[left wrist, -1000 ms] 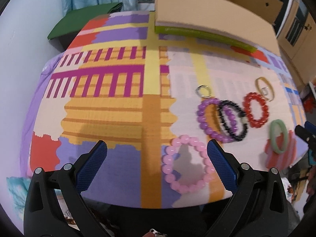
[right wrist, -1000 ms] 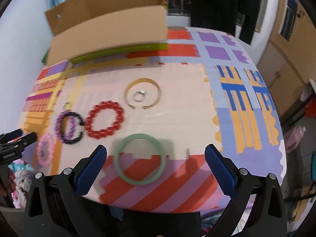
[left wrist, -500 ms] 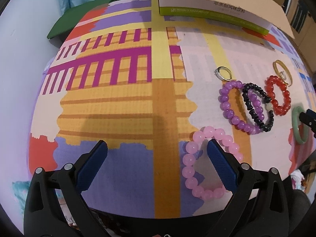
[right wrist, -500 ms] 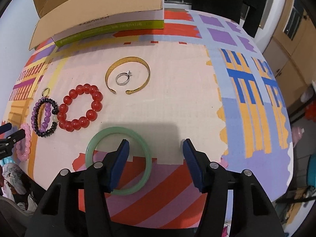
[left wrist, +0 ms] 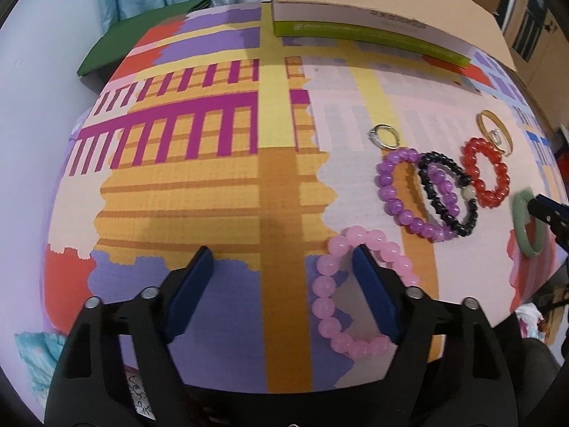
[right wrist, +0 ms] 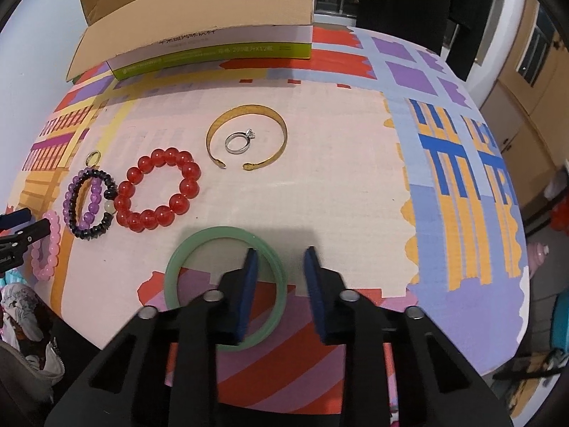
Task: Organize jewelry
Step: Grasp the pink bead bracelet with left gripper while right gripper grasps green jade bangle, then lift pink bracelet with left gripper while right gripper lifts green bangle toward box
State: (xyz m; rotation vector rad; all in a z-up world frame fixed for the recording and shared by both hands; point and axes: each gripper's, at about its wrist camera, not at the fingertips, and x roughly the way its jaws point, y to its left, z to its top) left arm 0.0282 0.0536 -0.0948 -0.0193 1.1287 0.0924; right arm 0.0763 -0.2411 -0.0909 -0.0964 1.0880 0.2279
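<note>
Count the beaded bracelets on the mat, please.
4: pink bracelet nearest the left gripper, purple bracelet overlapped by black bracelet, red bracelet beside them.

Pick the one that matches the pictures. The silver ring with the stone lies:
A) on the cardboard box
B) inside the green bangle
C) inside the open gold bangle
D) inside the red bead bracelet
C: the silver ring lies on the mat within the curve of the open gold bangle, apart from the red bead bracelet, the green bangle and the cardboard box.
</note>
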